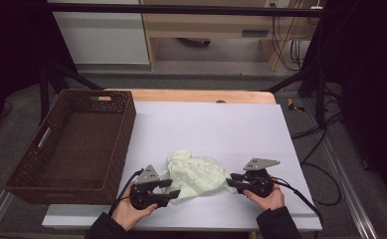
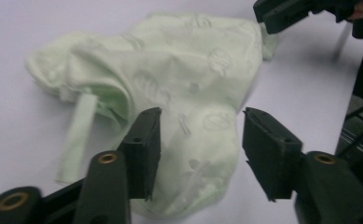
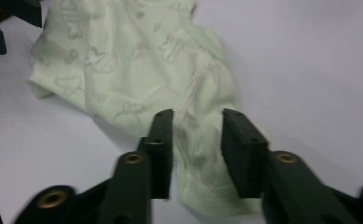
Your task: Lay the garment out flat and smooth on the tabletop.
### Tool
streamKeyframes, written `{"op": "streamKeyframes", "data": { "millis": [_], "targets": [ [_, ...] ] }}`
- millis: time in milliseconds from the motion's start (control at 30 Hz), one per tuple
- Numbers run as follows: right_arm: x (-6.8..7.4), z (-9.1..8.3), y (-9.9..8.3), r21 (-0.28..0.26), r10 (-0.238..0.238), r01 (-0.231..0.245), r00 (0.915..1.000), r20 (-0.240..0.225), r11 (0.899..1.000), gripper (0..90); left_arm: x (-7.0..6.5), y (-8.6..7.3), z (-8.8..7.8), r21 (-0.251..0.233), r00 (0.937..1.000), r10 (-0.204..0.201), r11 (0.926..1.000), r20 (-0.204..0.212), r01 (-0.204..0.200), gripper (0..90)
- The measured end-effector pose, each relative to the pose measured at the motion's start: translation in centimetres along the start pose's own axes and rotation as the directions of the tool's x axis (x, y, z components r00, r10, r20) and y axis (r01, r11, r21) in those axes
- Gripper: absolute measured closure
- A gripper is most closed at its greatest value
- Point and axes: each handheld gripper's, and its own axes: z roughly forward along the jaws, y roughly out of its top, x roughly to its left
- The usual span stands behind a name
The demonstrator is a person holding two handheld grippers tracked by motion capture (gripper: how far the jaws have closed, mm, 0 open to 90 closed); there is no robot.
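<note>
A crumpled pale green cloth with a faint printed pattern (image 1: 198, 174) lies on the white table cover (image 1: 221, 124) near the front edge. My left gripper (image 1: 170, 188) sits at the cloth's left end. In the left gripper view its jaws (image 2: 200, 140) stand apart over a fold of the cloth (image 2: 184, 70), not pressing on it. My right gripper (image 1: 231, 180) is at the cloth's right end. In the right gripper view its jaws (image 3: 198, 135) stand apart with a strip of the cloth (image 3: 123, 60) lying between them, and the pads are clear of it.
A dark brown woven basket (image 1: 126, 129) stands at the left of the table, with nothing in it. Cables trail from both grippers towards the front edge. Bare white cover stretches behind and to the right of the cloth.
</note>
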Motion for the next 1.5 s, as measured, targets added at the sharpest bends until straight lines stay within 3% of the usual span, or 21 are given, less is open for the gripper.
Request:
{"op": "streamKeyframes", "data": {
  "millis": [100,200,300,400,500,533,767,900,1033,1133,1300,1333,1400,1500],
  "targets": [
    [-0.2,-0.4,0.2,-0.055,-0.012,0.013,0.9998,0.019,0.998,45.8,0.6,0.4,-0.3,-0.023,0.9998,-0.017,0.9996,0.002,0.017,30.9],
    [-0.6,-0.6,0.3,-0.092,0.004,-0.002,0.9997,0.024,0.996,33.1,1.4,0.8,-0.5,-0.027,0.998,-0.063,0.9976,-0.007,0.063,17.0],
    [-1.2,-0.6,0.1,-0.108,0.043,-0.04,0.9988,0.024,0.993,29.3,2.1,1.4,-0.6,-0.032,0.9961,-0.077,0.9966,-0.043,0.076,8.1],
    [-1.7,-0.5,0.0,-0.113,0.07,-0.065,0.9966,0.042,0.991,28.1,2.8,2.4,-0.5,-0.041,0.9922,-0.108,0.9936,-0.063,0.106,5.8],
    [-2.0,-0.5,-0.1,-0.116,0.078,-0.071,0.9954,0.056,0.991,28.1,3.1,2.9,-0.4,-0.045,0.9921,-0.099,0.9944,-0.077,0.096,5.1],
    [-2.2,-0.3,-0.3,-0.115,0.106,-0.099,0.993,0.053,0.988,28.0,3.7,3.5,0.0,-0.045,0.9907,-0.103,0.9941,-0.09,0.099,5.2],
    [-2.2,0.3,-0.7,-0.075,0.103,-0.098,0.9922,0.07,0.992,29.7,6.2,4.7,1.9,-0.081,0.9796,-0.151,0.9867,-0.133,0.141,10.2],
    [-1.9,0.5,-0.9,-0.061,0.094,-0.09,0.993,0.071,0.994,31.2,6.9,4.7,3.1,-0.061,0.9756,-0.143,0.989,-0.166,0.135,21.1],
    [-1.7,0.7,-1.1,-0.055,0.083,-0.079,0.9936,0.076,0.995,33.8,7.0,4.4,4.2,-0.024,0.9672,-0.116,0.9933,-0.226,0.113,23.1],
    [-1.6,0.8,-1.2,-0.052,0.082,-0.078,0.9935,0.079,0.996,34.4,7.6,4.2,4.6,-0.024,0.9631,-0.149,0.9888,-0.224,0.147,24.5],
    [-1.6,0.9,-1.3,-0.047,0.076,-0.073,0.9938,0.081,0.996,35.4,8.2,4.1,4.9,-0.023,0.9634,-0.167,0.9859,-0.21,0.165,31.4],
    [-1.5,0.9,-1.3,-0.045,0.077,-0.074,0.9938,0.08,0.996,35.5,8.2,4.0,5.2,-0.008,0.9667,-0.157,0.9872,-0.202,0.159,32.9],
    [-1.5,0.9,-1.3,-0.047,0.079,-0.075,0.9937,0.08,0.996,35.5,8.2,4.0,5.3,0.001,0.967,-0.149,0.9883,-0.206,0.152,33.3],
    [-1.5,1.0,-1.4,-0.045,0.075,-0.072,0.994,0.079,0.996,35.7,8.1,3.9,6.0,0.011,0.9763,-0.104,0.9941,-0.19,0.108,38.7]
  ]
}}
